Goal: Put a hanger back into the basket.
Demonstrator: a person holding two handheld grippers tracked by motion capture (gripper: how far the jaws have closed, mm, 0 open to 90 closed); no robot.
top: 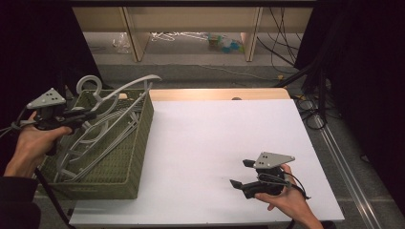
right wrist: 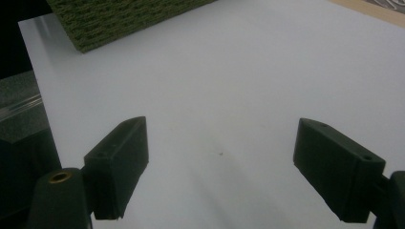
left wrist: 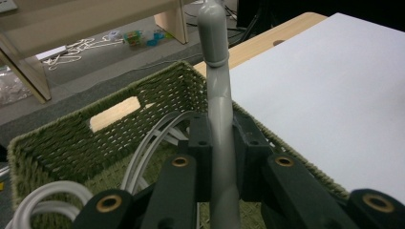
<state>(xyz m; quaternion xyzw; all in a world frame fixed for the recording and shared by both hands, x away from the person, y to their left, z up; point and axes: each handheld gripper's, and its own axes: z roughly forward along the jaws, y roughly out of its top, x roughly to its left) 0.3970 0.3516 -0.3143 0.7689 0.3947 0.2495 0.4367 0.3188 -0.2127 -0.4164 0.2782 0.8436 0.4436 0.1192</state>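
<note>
Currently the left gripper is clamped on a grey hanger, its jaws pinching the bar, which runs up and away past the tips. Hanger sits partly raised above the green basket, directly below and around the gripper; more hangers lie tangled underneath. Right gripper rests low over the white surface, well apart from the basket, jaws spread wide, nothing between them. Step judged: lifting one hanger out. Next move likely needs a steady upward pull, clearing the basket rim without snagging neighbouring hangers, then a carry toward the surface.
</note>
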